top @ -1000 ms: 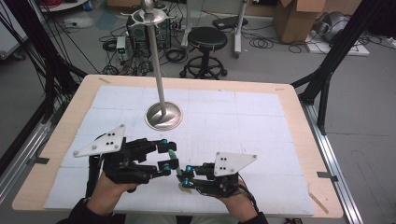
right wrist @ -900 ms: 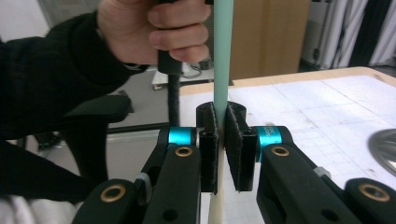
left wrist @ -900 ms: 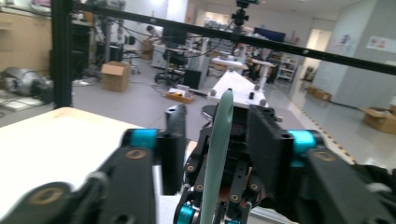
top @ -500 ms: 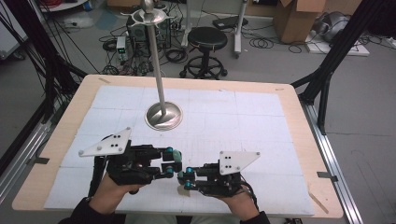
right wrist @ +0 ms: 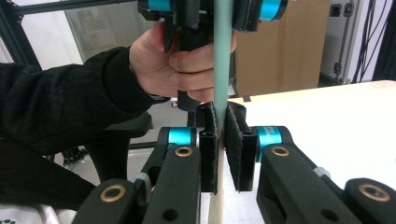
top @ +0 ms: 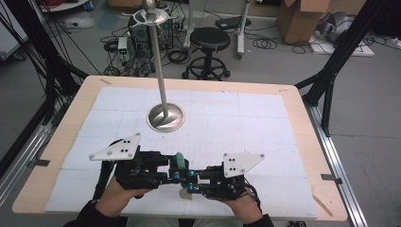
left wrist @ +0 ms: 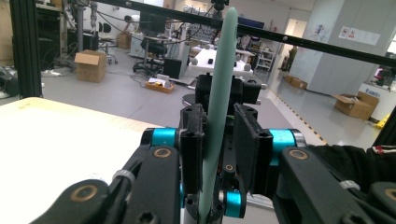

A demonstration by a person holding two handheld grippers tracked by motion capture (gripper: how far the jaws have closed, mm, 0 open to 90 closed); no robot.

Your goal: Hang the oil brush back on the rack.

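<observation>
Both claws meet nose to nose at the near edge of the surface (top: 293, 118), w/ a thin pale-green strip (top: 179, 160) between them. Left claw (top: 176, 165): jaws have just been closing; in the left gripper view the strip (left wrist: 217, 107) stands upright between the pads, against the left pad, w/ a slim gap still showing at the right pad, so not clamped yet. Right claw (top: 191, 182): jaws nearly together & pinching the strip's lower part; in the right gripper view the strip (right wrist: 222, 60) runs up from between the pads (right wrist: 209, 144) toward the other claw, held by the person's left hand (right wrist: 180, 65). Farther back, a metal stand (top: 165, 117) w/ round base & tall pole sits mid-surface, well apart from both claws.
</observation>
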